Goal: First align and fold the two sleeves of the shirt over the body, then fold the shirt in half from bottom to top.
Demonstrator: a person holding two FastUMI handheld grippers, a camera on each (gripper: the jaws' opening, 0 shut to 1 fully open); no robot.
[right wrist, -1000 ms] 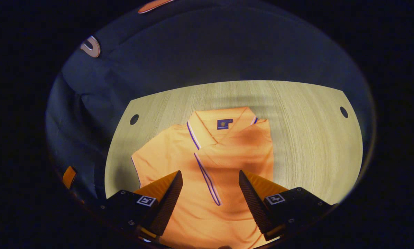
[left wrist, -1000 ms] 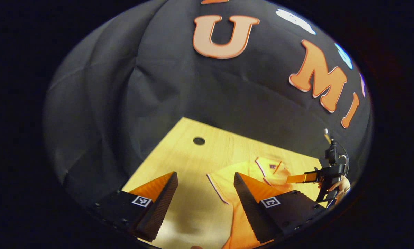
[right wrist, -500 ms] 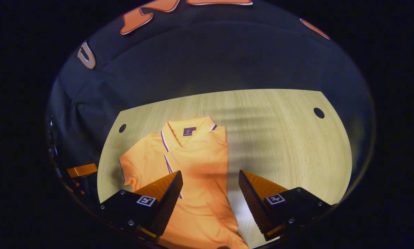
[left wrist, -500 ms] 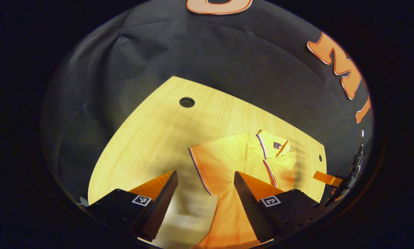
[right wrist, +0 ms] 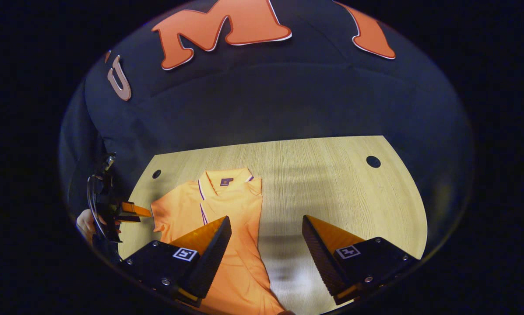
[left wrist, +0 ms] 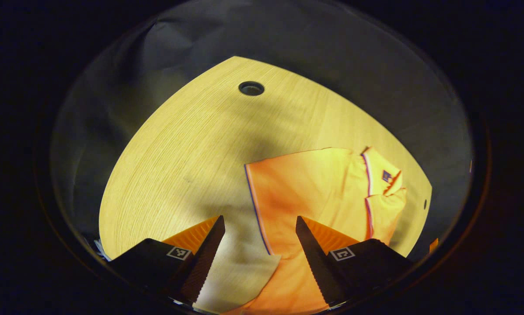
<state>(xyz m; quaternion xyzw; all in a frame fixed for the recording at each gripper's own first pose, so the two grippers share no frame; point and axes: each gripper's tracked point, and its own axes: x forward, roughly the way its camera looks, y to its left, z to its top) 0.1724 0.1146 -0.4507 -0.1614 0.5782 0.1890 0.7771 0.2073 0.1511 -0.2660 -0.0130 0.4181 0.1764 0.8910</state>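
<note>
Orange polo shirt [right wrist: 226, 218] lies flat on the light wood tabletop [right wrist: 332, 183], collar [right wrist: 225, 178] toward the back wall, toward the left half of the tabletop in the right gripper view. One sleeve is folded in over the body (the edge on that side runs straight down from the collar in the right gripper view). The other sleeve [left wrist: 288, 183] is spread out flat on the tabletop, its dark-trimmed cuff edge [left wrist: 255, 205] running between the left gripper's fingers.

Left gripper [left wrist: 258, 253]: fingers spread wide, nothing between them, hanging over the spread sleeve's cuff and the shirt's side seam; can't tell whether they touch the cloth. In the right gripper view it sits just off the tabletop's left edge [right wrist: 132, 211], beside that sleeve, with a hand [right wrist: 86, 222] on it.

Right gripper [right wrist: 266, 253]: fingers released, wide apart, empty. One finger [right wrist: 209, 253] overlaps the shirt body in its own view, the other [right wrist: 327, 253] is over bare tabletop beside the folded edge.

Round holes in the tabletop near the far corners [right wrist: 373, 161], well apart from the shirt.
</note>
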